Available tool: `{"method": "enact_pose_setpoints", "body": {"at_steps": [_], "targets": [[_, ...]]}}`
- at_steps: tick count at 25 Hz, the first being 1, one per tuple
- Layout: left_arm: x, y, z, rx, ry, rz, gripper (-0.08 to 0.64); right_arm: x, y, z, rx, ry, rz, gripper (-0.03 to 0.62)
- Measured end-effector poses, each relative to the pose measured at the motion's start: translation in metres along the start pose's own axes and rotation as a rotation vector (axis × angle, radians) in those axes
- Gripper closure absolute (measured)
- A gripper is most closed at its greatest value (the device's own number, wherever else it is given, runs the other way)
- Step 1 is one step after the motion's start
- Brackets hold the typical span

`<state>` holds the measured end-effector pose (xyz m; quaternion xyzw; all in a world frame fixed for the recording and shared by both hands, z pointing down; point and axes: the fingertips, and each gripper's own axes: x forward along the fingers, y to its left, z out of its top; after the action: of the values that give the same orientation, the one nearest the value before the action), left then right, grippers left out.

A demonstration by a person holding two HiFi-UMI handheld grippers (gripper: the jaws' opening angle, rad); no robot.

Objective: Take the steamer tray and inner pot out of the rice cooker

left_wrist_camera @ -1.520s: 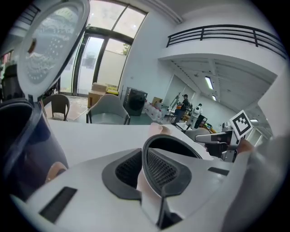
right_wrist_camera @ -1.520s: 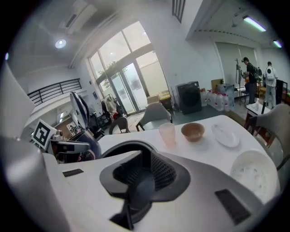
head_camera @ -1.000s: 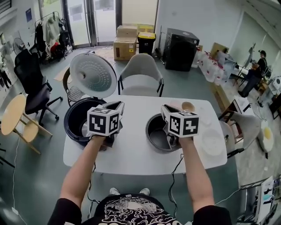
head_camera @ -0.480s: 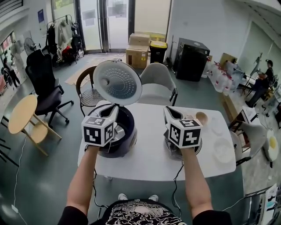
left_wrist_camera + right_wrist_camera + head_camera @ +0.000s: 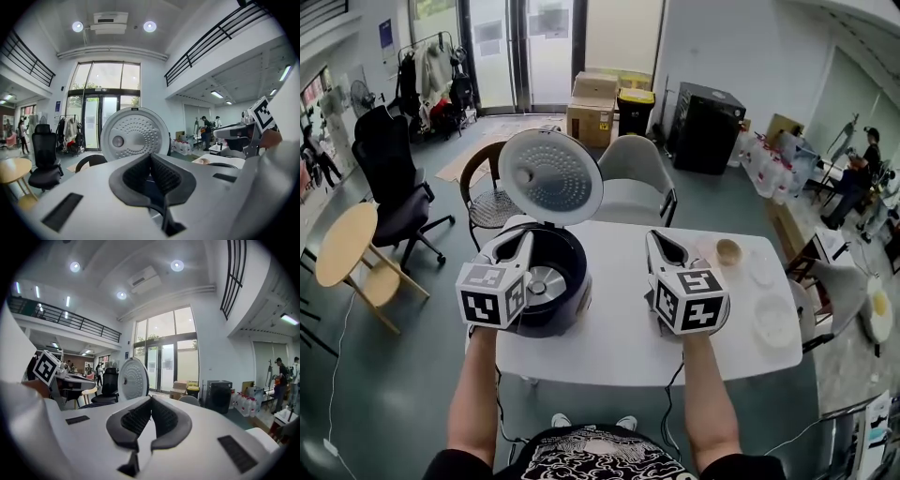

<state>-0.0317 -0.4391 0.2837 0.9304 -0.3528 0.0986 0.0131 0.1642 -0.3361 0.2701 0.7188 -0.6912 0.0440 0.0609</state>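
Hovering over the table point(image 5: 609, 349) w/ both claws clenched on nothing: left gripper point(image 5: 527, 237) sits just near of the rice cooker point(image 5: 574, 286), right gripper point(image 5: 654, 238) is right of it. In each gripper view the ribbed pads meet, nothing between.

Task things: cooker stands at left of table, lid point(image 5: 551, 176) swung up and upright at the far side. The cavity shows a silvery bottom, which reads as bare heater plate, so the pot looks already out. A dark round rim point(image 5: 226, 164) on the tabletop, low beside the right gripper, is prob. the inner pot; head view mostly hides it behind that gripper. White round pieces point(image 5: 773, 321) lie at right of the table w/ a small bowl point(image 5: 729, 251) further off; can't tell which one is the steamer tray.

Risks from here:
- Right gripper dropping blind: pot is under/behind it, so a careless dip could clip the rim and shove the pot toward the near edge.
- Left gripper pushing far: it could bump the cooker rim or tip the upright lid shut.
- Cords point(image 5: 668, 398) hang below the near edge; a snag would drag the cooker.
- If the tray isn't among those white pieces, calling the job done would be premature.
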Motion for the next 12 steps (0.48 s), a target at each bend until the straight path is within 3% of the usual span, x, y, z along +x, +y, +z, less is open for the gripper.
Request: {"method": "enact_pose_setpoints", "body": {"at_steps": [12], "targets": [[0.0026,-0.0034,-0.003,-0.03,0.004,-0.014,0.548,-0.0043,-0.0072,-0.0071,-0.007,0.008,-0.019,0.58]]}}
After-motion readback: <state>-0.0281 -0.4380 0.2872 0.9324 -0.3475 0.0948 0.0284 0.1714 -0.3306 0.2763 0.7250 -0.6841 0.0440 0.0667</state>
